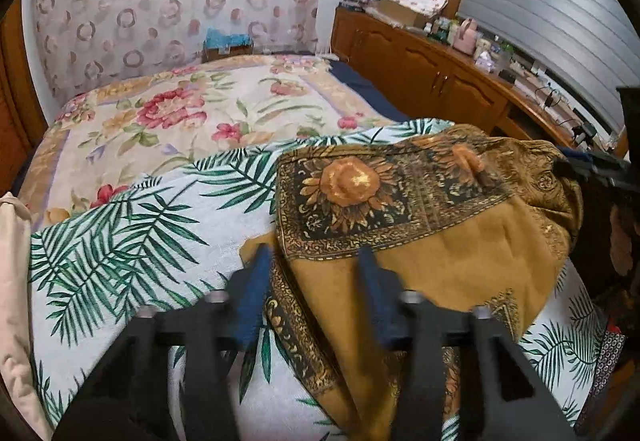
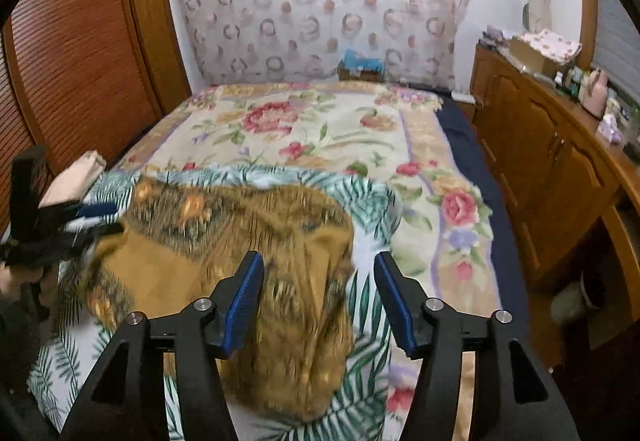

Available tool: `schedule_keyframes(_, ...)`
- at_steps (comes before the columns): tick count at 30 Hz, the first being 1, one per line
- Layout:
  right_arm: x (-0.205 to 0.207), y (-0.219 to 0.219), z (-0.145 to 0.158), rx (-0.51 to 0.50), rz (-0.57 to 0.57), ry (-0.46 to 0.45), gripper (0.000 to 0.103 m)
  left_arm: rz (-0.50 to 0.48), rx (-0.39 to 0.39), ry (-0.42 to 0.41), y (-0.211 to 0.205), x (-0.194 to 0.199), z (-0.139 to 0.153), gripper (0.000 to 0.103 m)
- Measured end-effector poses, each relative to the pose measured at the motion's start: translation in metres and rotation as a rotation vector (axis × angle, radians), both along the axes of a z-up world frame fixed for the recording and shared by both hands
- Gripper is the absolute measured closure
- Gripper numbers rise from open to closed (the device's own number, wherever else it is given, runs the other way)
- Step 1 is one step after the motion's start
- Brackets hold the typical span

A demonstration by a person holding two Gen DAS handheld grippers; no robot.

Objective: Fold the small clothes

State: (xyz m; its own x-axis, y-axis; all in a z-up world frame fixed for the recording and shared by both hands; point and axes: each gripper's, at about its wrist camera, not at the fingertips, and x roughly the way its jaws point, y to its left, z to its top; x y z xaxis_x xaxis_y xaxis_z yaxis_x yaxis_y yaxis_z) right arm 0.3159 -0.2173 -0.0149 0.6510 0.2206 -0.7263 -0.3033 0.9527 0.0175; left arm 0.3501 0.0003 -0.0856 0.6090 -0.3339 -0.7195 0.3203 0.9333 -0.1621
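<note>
A bed (image 2: 304, 129) is filling most of both views, and a flowered blanket (image 1: 192, 113) is covering its far part. A white sheet with green palm leaves (image 1: 120, 241) is lying over the near part, and a wooden cabinet (image 2: 552, 169) is standing along the bed's right side.

On the palm-leaf sheet a mustard-brown cloth with sunflower prints (image 1: 420, 225) is lying in a loose, rumpled heap, one printed edge turned over its plain side. In the right wrist view it is showing blurred.

The left gripper (image 1: 316, 261) is sitting low at the cloth's near left edge, its blue fingers (image 1: 256, 281) standing partly apart on either side of a raised fold. Whether the pads are pressing on that fold I cannot tell. In the right wrist view the left gripper is appearing at the left edge of the cloth.

The right gripper (image 2: 320, 269) is hanging above the cloth's right part, its blue fingers (image 2: 244, 301) standing spread, with nothing gripped between them.
</note>
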Motion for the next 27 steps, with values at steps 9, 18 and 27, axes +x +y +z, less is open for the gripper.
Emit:
schedule_keyframes(9, 0.017, 0.006, -0.028, -0.001, 0.021, 0.085, 0.042, 0.009, -0.012, 0.049, 0.002, 0.020, -0.014, 0.083)
schedule_keyframes(18, 0.053, 0.011, -0.034, -0.017, 0.019, 0.112, 0.042, 0.064, 0.014, -0.034, 0.016, -0.001, 0.001, 0.099)
schedule_keyframes(27, 0.059, 0.010, -0.048, -0.029, 0.011, 0.158, 0.034, 0.066, 0.062, 0.014, 0.012, 0.008, -0.015, 0.084)
